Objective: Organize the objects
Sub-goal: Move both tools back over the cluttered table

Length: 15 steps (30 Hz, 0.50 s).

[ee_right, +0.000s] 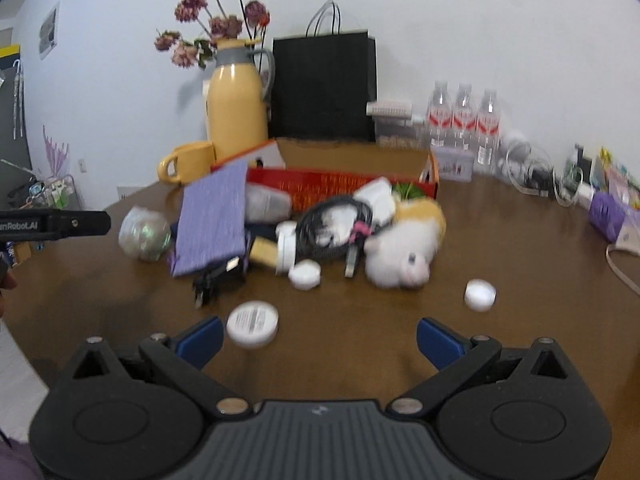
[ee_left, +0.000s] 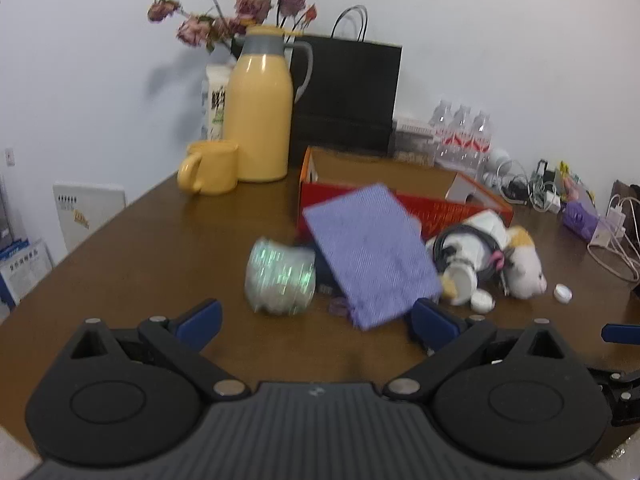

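Observation:
A pile of loose objects lies on the brown table (ee_left: 132, 248) in front of an open red box (ee_left: 440, 208). A purple notebook (ee_left: 372, 256) leans on the pile, also in the right wrist view (ee_right: 212, 224). Beside it are a shiny ribbon spool (ee_left: 280, 278), a plush toy (ee_left: 520, 260) with a black cable (ee_right: 332, 224) on it, and white caps (ee_right: 253, 323) (ee_right: 480, 295). My left gripper (ee_left: 316, 320) is open and empty just short of the notebook. My right gripper (ee_right: 320, 340) is open and empty, with a white cap by its left finger.
A yellow thermos (ee_left: 260, 112), yellow mug (ee_left: 210, 166), dried flowers (ee_left: 236, 12) and black paper bag (ee_left: 348, 96) stand at the back. Water bottles (ee_left: 464, 132), chargers and cords (ee_left: 536, 188) and a purple pack (ee_right: 608, 212) line the right.

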Motion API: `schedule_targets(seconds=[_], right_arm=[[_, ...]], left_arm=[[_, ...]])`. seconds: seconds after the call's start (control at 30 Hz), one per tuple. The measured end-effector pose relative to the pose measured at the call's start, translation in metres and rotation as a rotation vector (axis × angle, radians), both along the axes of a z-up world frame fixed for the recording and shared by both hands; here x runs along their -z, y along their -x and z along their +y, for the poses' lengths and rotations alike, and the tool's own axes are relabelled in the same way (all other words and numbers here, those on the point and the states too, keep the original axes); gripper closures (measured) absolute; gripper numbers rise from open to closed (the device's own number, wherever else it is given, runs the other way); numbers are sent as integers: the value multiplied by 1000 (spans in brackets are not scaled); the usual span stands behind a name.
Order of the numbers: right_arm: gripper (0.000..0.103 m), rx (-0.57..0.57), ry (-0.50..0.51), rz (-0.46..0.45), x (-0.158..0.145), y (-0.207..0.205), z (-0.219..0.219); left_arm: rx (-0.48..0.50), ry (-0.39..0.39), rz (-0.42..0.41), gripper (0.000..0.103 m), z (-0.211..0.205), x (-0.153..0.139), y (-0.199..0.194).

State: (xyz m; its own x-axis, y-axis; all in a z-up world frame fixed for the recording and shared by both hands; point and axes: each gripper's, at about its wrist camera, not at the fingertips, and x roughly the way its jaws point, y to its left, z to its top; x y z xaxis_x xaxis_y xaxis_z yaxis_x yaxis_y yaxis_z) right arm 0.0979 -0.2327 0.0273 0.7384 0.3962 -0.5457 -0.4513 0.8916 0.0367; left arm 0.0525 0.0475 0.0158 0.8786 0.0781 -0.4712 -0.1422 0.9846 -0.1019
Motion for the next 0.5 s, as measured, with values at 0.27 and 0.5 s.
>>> schedule_targets(seconds=[0.27,0.5], right_arm=[[7,-18,47,56,17,24,5],[32,-14,52,66,20,30,1]], left_arm=[[1,34,59,0,-2,20,17],[9,44,71,0,-7,25,21]])
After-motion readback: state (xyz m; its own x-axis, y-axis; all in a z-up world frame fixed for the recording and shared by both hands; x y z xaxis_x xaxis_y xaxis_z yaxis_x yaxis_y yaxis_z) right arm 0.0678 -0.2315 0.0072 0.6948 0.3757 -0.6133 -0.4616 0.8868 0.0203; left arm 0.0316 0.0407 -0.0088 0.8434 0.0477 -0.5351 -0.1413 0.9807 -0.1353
